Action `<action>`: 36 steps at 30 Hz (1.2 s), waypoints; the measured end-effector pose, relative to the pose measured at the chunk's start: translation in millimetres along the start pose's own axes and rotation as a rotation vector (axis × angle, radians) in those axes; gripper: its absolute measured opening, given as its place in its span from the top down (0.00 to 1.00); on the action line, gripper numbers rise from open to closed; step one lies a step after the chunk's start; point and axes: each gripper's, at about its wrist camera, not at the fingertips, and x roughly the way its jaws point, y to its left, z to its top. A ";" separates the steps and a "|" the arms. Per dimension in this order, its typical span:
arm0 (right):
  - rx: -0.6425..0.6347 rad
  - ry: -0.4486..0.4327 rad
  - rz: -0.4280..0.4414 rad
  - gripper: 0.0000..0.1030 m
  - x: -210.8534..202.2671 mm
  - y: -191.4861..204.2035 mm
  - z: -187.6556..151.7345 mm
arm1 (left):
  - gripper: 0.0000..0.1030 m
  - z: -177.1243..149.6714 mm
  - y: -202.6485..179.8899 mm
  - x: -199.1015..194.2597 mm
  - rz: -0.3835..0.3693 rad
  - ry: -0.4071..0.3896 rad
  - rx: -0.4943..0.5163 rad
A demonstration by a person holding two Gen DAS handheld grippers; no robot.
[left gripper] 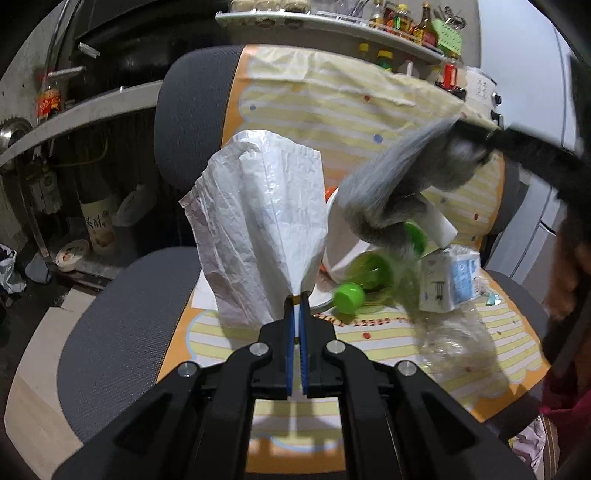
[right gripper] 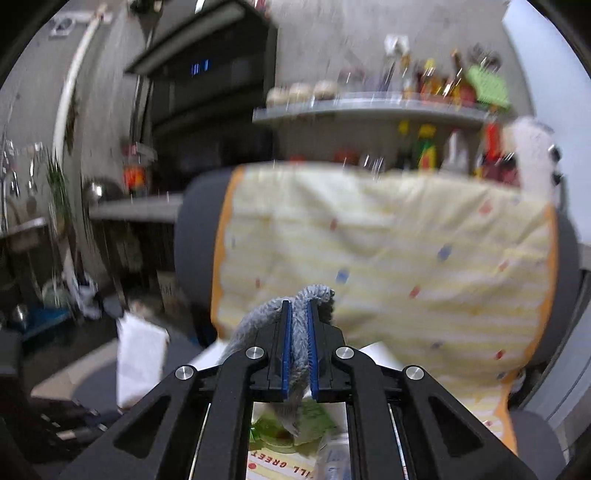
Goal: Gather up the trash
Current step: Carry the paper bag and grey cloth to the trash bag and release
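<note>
My left gripper [left gripper: 296,295] is shut on the edge of a white plastic bag [left gripper: 258,229], which stands up over the chair seat. Right of the bag lies a heap of trash: a green plastic bottle [left gripper: 364,277] with a green cap, a small blue and white carton [left gripper: 450,280], a white cup [left gripper: 341,243] and clear plastic wrap [left gripper: 454,339]. My right gripper [right gripper: 298,303] is shut on a grey knitted cloth [right gripper: 299,347]. The grey cloth [left gripper: 391,188] hangs blurred above the trash in the left wrist view.
A grey mesh office chair [left gripper: 122,332] is covered by a yellow striped cloth with orange border [left gripper: 332,107]. Shelves with sauce bottles [left gripper: 402,22] stand behind it. More bottles and a bowl [left gripper: 74,254] sit on the floor at left. A sleeve [left gripper: 569,280] shows at right.
</note>
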 end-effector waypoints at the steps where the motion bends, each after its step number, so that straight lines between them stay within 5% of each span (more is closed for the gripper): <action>1: 0.010 -0.016 0.001 0.92 -14.1 -3.7 5.3 | 1.00 0.7 -4.1 -5.7 -0.003 -0.007 0.006; 12: 0.121 -0.108 -0.116 0.92 -162.7 -61.8 -13.3 | 1.00 -9.5 -75.4 -38.7 -0.107 -0.015 0.108; 15: 0.113 -0.032 -0.219 0.92 -164.9 -80.0 -27.7 | 1.00 -16.9 -92.8 -31.5 -0.133 0.022 0.117; 22: 0.232 0.146 -0.283 0.92 -153.7 -127.7 -90.1 | 1.00 -41.4 -126.8 -26.6 -0.163 0.069 0.191; 36: 0.274 -0.028 -0.219 0.92 -237.1 -134.3 -71.1 | 1.00 -43.2 -164.9 -41.0 -0.243 0.031 0.255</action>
